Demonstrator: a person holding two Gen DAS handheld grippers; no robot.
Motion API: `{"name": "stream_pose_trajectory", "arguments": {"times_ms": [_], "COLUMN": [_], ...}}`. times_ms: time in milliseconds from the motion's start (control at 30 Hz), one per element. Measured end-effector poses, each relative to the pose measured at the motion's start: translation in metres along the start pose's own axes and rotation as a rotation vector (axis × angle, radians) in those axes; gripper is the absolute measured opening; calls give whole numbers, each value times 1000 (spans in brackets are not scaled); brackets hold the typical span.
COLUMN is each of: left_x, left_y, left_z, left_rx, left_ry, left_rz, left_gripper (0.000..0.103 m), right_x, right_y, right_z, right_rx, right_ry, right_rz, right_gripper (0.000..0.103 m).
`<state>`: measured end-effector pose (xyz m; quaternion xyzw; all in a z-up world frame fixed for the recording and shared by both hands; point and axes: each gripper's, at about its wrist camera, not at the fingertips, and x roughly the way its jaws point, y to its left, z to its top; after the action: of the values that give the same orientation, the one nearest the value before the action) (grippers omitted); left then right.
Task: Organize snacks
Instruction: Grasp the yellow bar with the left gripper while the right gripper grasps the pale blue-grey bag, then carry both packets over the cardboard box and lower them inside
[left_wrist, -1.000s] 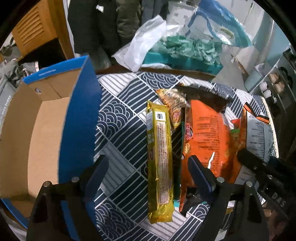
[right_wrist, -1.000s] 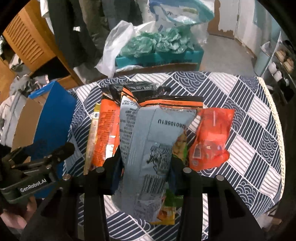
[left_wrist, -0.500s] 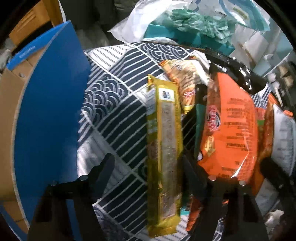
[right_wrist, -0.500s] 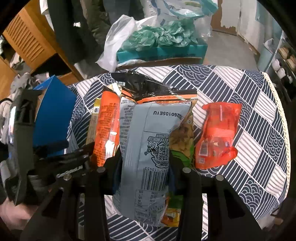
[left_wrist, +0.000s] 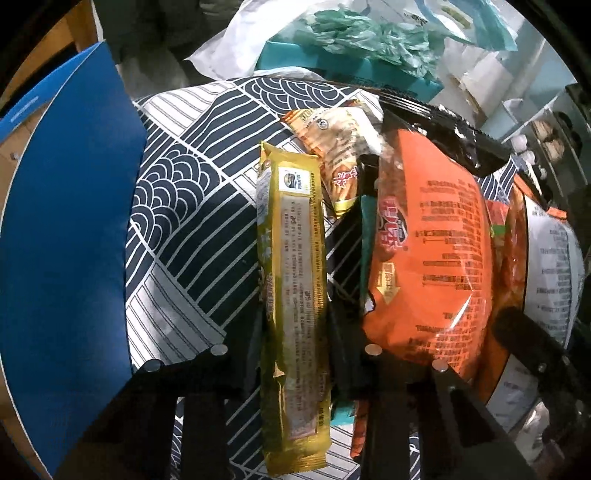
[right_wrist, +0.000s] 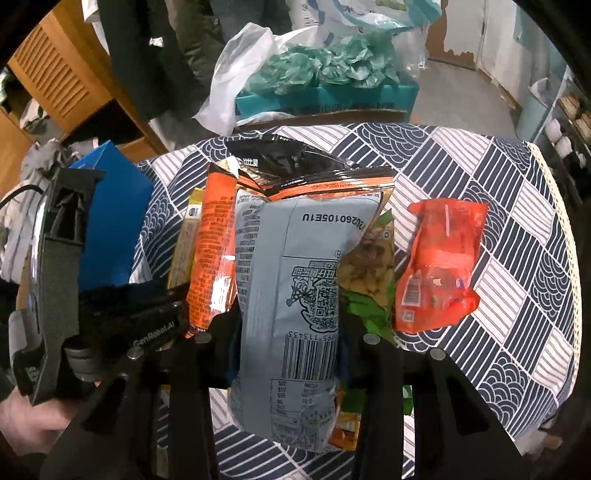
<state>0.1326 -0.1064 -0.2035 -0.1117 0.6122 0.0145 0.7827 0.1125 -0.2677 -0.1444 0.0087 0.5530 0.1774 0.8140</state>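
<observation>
left wrist: left gripper (left_wrist: 293, 354) pinches long gold foil biscuit pack (left_wrist: 291, 295) at its lower half, on patterned tablecloth (left_wrist: 177, 206) beside blue cardboard box (left_wrist: 70, 229) — stiff, light, crumbly.
right wrist: right gripper (right_wrist: 288, 339) clamps grey crinkly snack bag (right_wrist: 295, 280) mid-body — puffy, slippery.

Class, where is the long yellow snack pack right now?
In the left wrist view, the long yellow snack pack lies on the patterned tablecloth between the left claw's fingers, with the orange bag to its right and the blue box left.
</observation>
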Motion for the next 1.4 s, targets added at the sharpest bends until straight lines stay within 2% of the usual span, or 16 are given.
{"name": "stream_pose_trajectory", "arguments": {"times_ms": [167,433,700,1400], "left_x": [-5,-18,-40,-134], "left_y": [2,2,9,23], "left_z": [-1,-7,-9,-24], "left_rx": [54,77,41,40], "left_ry": [-26,-60,-92,-239], "left_rz": [40,63,32,-19], "left_gripper": [30,27,27,27], "right_x": [-1,-6,-16,-61], "right_y": [-2,4,8,43], "right_z": [-1,-2,1,8], "right_rx": [6,-30,-24,-53], "right_ry": [2,-21,-44,-112], "right_rz": [0,-16,-14,24], "right_gripper": [39,35,35,35]}}
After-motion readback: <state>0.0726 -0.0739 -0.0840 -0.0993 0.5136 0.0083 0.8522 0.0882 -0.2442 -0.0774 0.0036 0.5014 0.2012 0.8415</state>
